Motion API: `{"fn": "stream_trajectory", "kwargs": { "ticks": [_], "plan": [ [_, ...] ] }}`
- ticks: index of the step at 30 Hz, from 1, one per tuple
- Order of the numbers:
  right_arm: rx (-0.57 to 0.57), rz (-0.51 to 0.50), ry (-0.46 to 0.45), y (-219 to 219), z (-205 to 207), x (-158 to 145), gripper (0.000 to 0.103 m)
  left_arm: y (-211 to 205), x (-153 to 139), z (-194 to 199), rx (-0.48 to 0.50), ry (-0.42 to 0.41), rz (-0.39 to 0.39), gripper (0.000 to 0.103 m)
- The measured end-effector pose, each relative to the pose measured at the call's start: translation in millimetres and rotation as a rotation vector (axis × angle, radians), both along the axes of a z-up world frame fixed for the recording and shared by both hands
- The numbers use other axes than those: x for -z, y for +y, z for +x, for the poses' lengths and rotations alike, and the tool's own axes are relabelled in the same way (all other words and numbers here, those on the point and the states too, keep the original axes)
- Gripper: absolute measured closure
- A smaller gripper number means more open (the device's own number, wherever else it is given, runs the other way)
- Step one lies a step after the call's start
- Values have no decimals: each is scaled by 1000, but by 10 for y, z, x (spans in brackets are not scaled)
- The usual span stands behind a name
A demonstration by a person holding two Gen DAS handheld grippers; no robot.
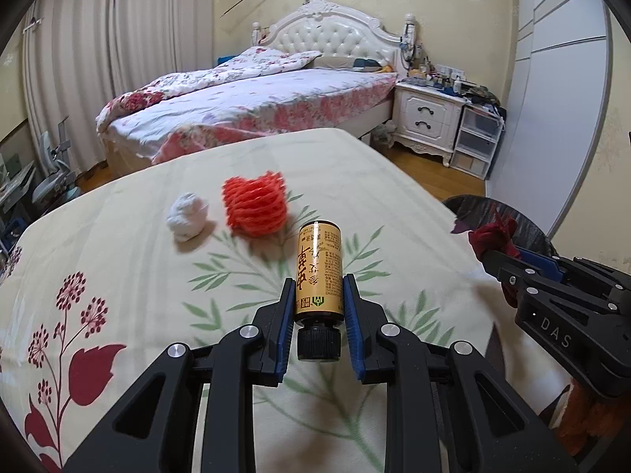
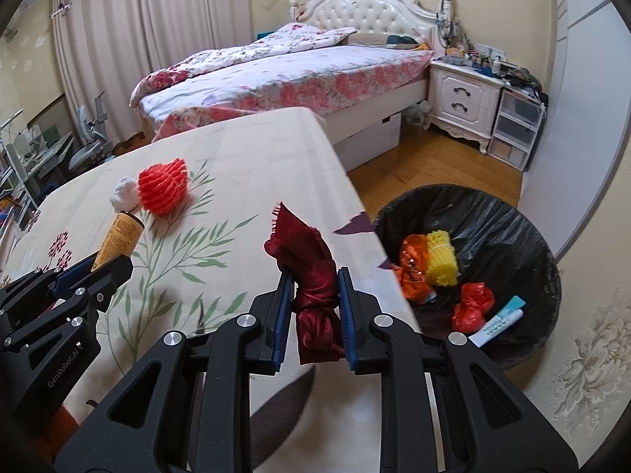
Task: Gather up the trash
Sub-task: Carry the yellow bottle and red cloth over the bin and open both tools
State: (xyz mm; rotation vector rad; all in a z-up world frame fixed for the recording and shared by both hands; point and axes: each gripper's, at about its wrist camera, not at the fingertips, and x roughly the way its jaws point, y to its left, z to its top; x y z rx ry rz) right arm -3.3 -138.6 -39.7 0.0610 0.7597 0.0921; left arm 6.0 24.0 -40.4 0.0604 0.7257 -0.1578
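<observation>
A big bed [image 1: 252, 106] with a floral cover and a white tufted headboard fills the far side of the room, a white nightstand [image 1: 428, 118] beside it. Nearer stands a table under a cream cloth [image 1: 118, 244] printed with leaves and dark red flowers. Off its right edge, on the wooden floor, sits a round bin lined with a black bag [image 2: 512, 228]; inside lie a yellow foam net [image 2: 441, 256], orange wrappers [image 2: 412, 272], a red crumpled bag [image 2: 471, 303] and a white and teal tube [image 2: 499, 323].

On the cloth rest an orange foam fruit net [image 1: 254, 205] and, just left of it, a white crumpled tissue ball [image 1: 187, 216]. The two are close; whether they touch I cannot tell.

The left gripper [image 1: 318, 307] is clamped narrow on a small amber bottle [image 1: 319, 272] with a black cap, held above the cloth, cap towards the camera.

The right gripper [image 2: 315, 295] pinches a knotted dark red cloth scrap [image 2: 311, 276] near the table's right edge, the bin just beyond
</observation>
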Motion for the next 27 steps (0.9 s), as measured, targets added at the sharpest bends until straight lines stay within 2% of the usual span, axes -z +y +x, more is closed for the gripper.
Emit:
{"fn": "stream_trajectory", "kwargs": {
  "ticks": [10, 27],
  "plan": [
    [122, -5, -34, -444, 0, -89, 81, -402, -90, 140, 111, -49, -22, 78],
    [299, -46, -79, -990, 170, -114, 81, -1009, -155, 488, 238, -83, -24, 78]
  ]
}}
